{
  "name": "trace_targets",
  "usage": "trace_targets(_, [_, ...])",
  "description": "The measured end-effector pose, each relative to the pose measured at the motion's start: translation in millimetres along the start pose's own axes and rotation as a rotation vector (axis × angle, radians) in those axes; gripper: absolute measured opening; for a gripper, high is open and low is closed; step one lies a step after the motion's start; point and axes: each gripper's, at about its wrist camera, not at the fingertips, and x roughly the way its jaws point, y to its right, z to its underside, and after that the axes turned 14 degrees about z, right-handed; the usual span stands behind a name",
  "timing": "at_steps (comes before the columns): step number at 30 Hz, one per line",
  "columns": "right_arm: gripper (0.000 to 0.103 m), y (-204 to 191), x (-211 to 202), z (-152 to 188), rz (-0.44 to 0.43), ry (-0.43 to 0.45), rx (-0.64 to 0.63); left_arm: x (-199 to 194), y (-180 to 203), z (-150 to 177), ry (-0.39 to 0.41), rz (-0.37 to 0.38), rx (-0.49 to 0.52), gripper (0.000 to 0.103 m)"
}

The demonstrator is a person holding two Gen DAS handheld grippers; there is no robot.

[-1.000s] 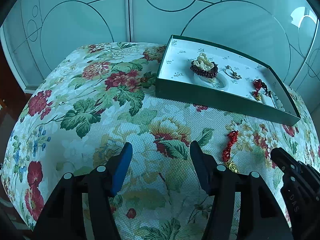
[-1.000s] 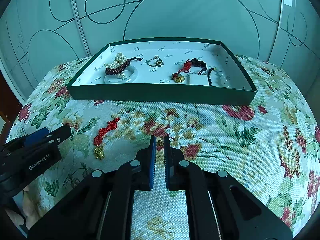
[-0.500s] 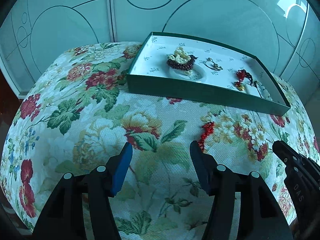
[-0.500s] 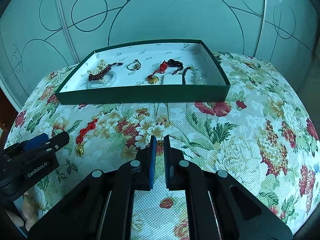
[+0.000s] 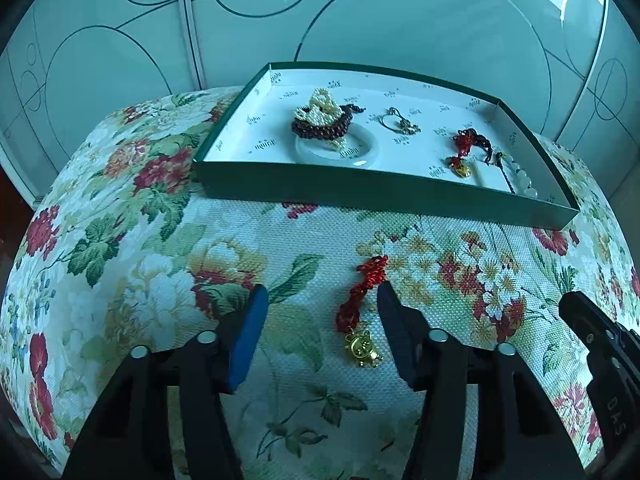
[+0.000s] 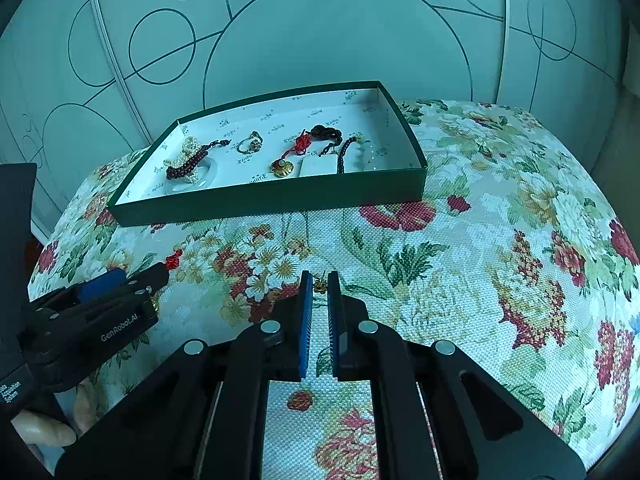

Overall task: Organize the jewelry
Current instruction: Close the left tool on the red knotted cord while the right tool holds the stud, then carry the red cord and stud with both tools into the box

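A red knotted cord with a gold charm (image 5: 360, 304) lies on the floral cloth between the fingers of my left gripper (image 5: 320, 296), nearer the right finger. The jaws are closing and the pads are clear of it. In the right wrist view, my left gripper (image 6: 136, 276) sits at the left with the cord's red end (image 6: 174, 258) showing past it. My right gripper (image 6: 320, 280) is shut on a small gold piece (image 6: 319, 287) just above the cloth. The green tray (image 5: 380, 196) (image 6: 272, 200) stands behind, holding bead bracelets, a ring, a red-corded charm and pale beads.
The floral cloth (image 6: 500, 240) covers a rounded top that drops away at the left, right and near edges. Frosted glass doors (image 5: 400, 32) with circle lines stand close behind the tray. A hand (image 6: 40, 428) holds the left gripper. A finger (image 5: 592, 328) of my right gripper enters at the lower right.
Both grippers slid to the right over the cloth. The red cord came in between the left fingers, and the left jaws narrowed a little. The right stayed shut on the gold piece.
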Motion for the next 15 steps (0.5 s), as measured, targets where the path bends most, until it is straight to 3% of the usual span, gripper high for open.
trace_targets(7, [0.008,3.0,3.3,1.0,-0.012,-0.009,0.016,2.1,7.3,0.5,0.009,0.001,0.040,0.010])
trace_targets(15, [0.008,1.8,4.3,1.4,-0.009,-0.012,0.015,1.6,7.9,-0.1,0.007,0.012,0.048,0.006])
